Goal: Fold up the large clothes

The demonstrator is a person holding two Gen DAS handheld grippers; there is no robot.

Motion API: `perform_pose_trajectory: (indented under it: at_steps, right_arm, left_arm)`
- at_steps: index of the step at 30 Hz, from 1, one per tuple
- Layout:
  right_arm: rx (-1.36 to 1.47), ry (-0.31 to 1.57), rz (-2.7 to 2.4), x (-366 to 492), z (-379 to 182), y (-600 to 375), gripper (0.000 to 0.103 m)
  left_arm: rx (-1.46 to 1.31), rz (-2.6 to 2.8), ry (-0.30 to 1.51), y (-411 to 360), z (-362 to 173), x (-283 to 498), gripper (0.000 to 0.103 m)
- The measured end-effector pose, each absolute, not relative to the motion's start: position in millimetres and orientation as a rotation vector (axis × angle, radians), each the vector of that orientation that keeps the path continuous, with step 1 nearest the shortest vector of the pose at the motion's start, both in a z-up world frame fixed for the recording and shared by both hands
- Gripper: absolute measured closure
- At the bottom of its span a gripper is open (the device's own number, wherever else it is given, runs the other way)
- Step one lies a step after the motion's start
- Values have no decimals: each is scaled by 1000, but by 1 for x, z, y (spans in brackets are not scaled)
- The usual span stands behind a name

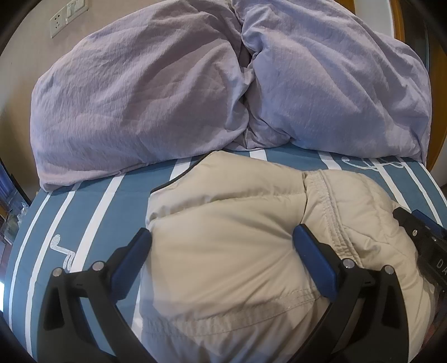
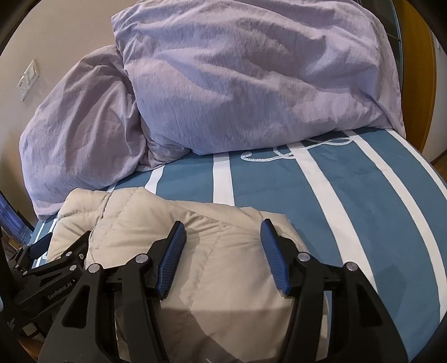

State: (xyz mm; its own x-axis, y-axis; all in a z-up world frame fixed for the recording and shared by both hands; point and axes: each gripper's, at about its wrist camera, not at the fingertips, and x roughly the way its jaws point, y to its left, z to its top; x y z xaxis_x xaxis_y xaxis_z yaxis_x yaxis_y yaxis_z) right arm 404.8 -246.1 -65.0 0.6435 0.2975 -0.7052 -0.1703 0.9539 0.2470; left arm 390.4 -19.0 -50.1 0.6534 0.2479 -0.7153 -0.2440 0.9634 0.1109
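Observation:
A beige padded jacket (image 1: 237, 237) lies bunched and folded on the blue bed sheet with white stripes (image 1: 92, 212). My left gripper (image 1: 222, 237) is open, its blue-padded fingers spread over the jacket's left part. The right gripper's body shows at the right edge of the left wrist view (image 1: 427, 240). In the right wrist view the jacket (image 2: 212, 279) lies under my right gripper (image 2: 222, 233), which is open with its fingers spread above the jacket's right part. The left gripper's body shows at the left of that view (image 2: 53, 265).
A crumpled lilac duvet (image 1: 223, 83) is piled across the far side of the bed, also in the right wrist view (image 2: 237, 83). A wall with a socket plate (image 1: 67, 16) is behind it. Bare striped sheet (image 2: 363, 209) lies right of the jacket. Wooden furniture (image 2: 419, 83) stands far right.

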Motion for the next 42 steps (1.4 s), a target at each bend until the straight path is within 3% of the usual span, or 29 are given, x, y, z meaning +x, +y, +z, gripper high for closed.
perform_pose_trajectory:
  at_steps: [42]
  right_arm:
    - [174, 852, 273, 407, -72, -244, 44]
  left_arm:
    - [-25, 276, 800, -19, -48, 390, 2]
